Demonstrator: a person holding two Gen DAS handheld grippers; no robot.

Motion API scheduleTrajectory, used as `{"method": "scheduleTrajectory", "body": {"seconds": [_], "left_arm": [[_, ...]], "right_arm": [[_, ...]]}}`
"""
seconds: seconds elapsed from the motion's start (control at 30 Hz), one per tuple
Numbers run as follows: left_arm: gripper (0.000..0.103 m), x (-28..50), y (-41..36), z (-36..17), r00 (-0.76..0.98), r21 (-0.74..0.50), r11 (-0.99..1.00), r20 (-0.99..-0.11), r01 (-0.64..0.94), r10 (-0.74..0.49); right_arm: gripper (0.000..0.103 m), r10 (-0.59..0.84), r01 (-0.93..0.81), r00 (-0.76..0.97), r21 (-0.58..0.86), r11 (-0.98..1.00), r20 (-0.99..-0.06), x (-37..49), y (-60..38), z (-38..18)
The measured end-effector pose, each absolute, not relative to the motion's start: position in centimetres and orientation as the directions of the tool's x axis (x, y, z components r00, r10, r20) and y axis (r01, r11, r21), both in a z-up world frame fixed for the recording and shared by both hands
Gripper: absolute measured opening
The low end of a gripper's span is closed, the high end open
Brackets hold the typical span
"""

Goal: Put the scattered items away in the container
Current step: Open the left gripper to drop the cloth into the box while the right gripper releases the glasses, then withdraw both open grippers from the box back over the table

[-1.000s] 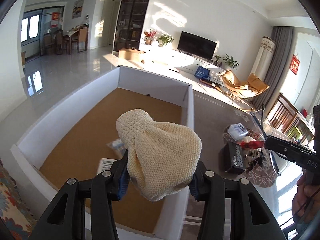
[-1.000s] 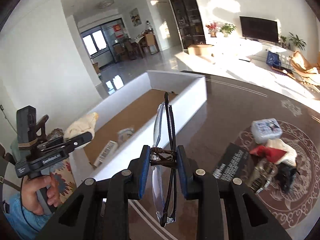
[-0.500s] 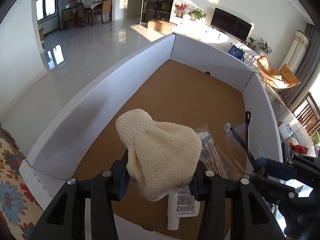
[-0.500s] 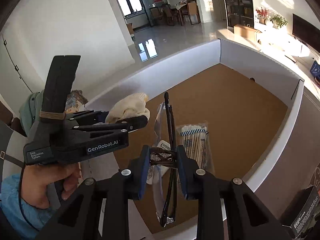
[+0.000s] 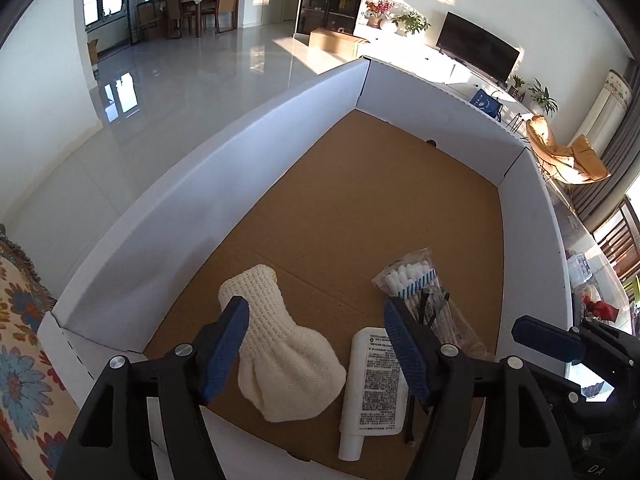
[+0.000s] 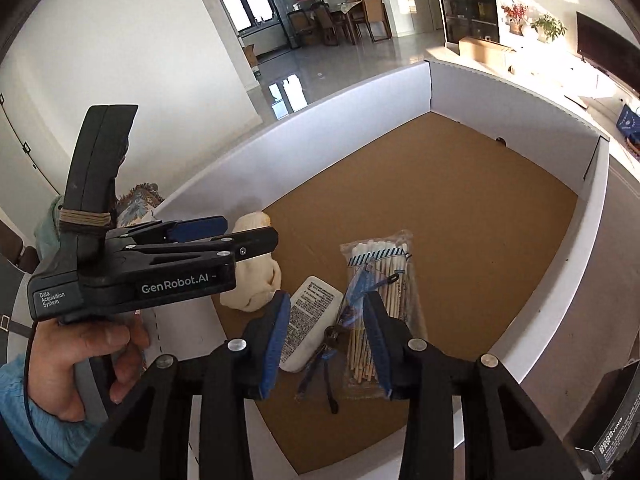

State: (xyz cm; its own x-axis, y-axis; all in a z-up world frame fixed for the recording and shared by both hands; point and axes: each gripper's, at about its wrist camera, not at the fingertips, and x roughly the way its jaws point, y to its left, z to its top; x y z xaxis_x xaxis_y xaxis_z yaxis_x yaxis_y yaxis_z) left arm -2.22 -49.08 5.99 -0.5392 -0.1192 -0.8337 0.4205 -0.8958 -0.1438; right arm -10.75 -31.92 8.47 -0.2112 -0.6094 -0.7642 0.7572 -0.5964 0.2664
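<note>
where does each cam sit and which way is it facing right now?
Left wrist: on the left tongs, above the near end of the box, tilted down at the knit cloth; own fingers and the right tongs' tip show.
Right wrist: on the right tongs, looking down at the glasses and swab pack; left tongs and left hand show.
Shared: box, cloth, white tube, swabs.
</note>
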Motion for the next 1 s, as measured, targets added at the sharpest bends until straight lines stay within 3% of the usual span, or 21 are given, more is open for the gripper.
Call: {"method": "scheduleTrajectory", "body": {"seconds": [0.27,0.37,0.5,0.53,0.6,0.67,0.8,0.9,1.0], "left_arm": [[0.069,-0.9,-44.7,8.6,-0.61,-0.136,-0.92,-0.782,0.367,-0.128],[0.069,0.0,-40.8,10.4,-0.665,-0.151,-0.937,-0.74,0.314,-0.104],[0.07,1.6,-33.1,12.7,-0.745,-0.185,-0.963,-0.667,0.198,-0.025],[0.073,1.9,-30.9,12.8,-0.763,-0.2,-0.967,-0.646,0.16,0.007],[0.097,2.4,-26.3,12.3,-0.787,-0.244,-0.967,-0.611,0.08,0.088],[0.103,2.2,-21.9,10.5,-0.789,-0.287,-0.958,-0.589,-0.002,0.178],[0.103,-0.2,-13.9,4.6,-0.67,-0.265,-0.956,-0.687,-0.129,0.281],[0.103,-0.7,-10.1,1.7,-0.633,-0.165,-0.973,-0.739,-0.162,0.23],[0.103,-1.3,-9.2,0.2,-0.623,-0.14,-0.979,-0.756,-0.149,0.203]], "right_arm": [[0.04,-0.64,0.74,-0.275,0.267,-0.617,-0.717,-9.8,-27.9,10.4],[0.047,-0.624,0.717,-0.358,0.224,-0.66,-0.695,-9.1,-23.9,10.7],[0.048,-0.546,0.629,-0.515,0.142,-0.765,-0.661,-7.9,-15.4,10.4],[0.05,-0.509,0.59,-0.555,0.121,-0.798,-0.658,-7.5,-12.7,10.1],[0.057,-0.412,0.493,-0.618,0.079,-0.867,-0.669,-6.9,-7.2,8.9],[0.058,-0.314,0.389,-0.641,0.057,-0.92,-0.7,-6.3,-1.8,7.3],[0.058,-0.147,0.183,-0.65,0.034,-0.983,-0.745,-4.6,7.6,4.7],[0.058,-0.076,0.098,-0.647,0.016,-0.995,-0.758,-3.9,11.9,3.8],[0.058,-0.043,0.065,-0.639,0.002,-0.998,-0.768,-3.7,14.1,3.4]]}}
